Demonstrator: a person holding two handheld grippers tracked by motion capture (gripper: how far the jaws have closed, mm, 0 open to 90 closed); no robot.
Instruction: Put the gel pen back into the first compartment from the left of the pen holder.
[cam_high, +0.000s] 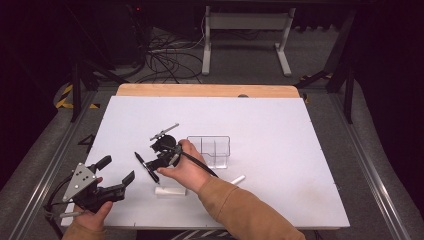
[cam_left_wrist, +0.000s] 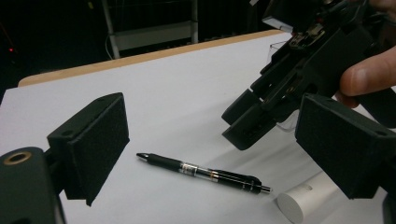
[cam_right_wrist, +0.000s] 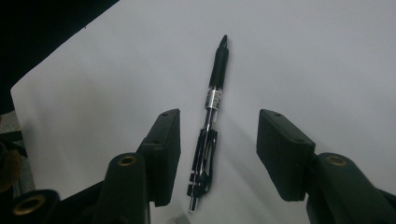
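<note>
A black pen (cam_high: 146, 167) lies flat on the white table top (cam_high: 280, 145). My right gripper (cam_high: 156, 161) hovers just above it, pointing down and left. In the right gripper view the pen (cam_right_wrist: 210, 121) lies lengthwise between the two pads of the right gripper (cam_right_wrist: 219, 116), tip away from me, with a gap on each side; the gripper is open. My left gripper (cam_high: 117, 169) rests at the near left corner, open and holding nothing. In its own view the left gripper (cam_left_wrist: 215, 130) looks at the pen (cam_left_wrist: 205, 173) and at the right gripper (cam_left_wrist: 252, 121) above it.
A clear plastic compartment box (cam_high: 210, 150) stands just right of the right hand. A white cylinder (cam_high: 170, 191) lies near the front edge, close to the pen (cam_left_wrist: 299, 200). A second white stick (cam_high: 238, 179) lies by the sleeve. A wooden strip (cam_high: 205, 90) edges the far side.
</note>
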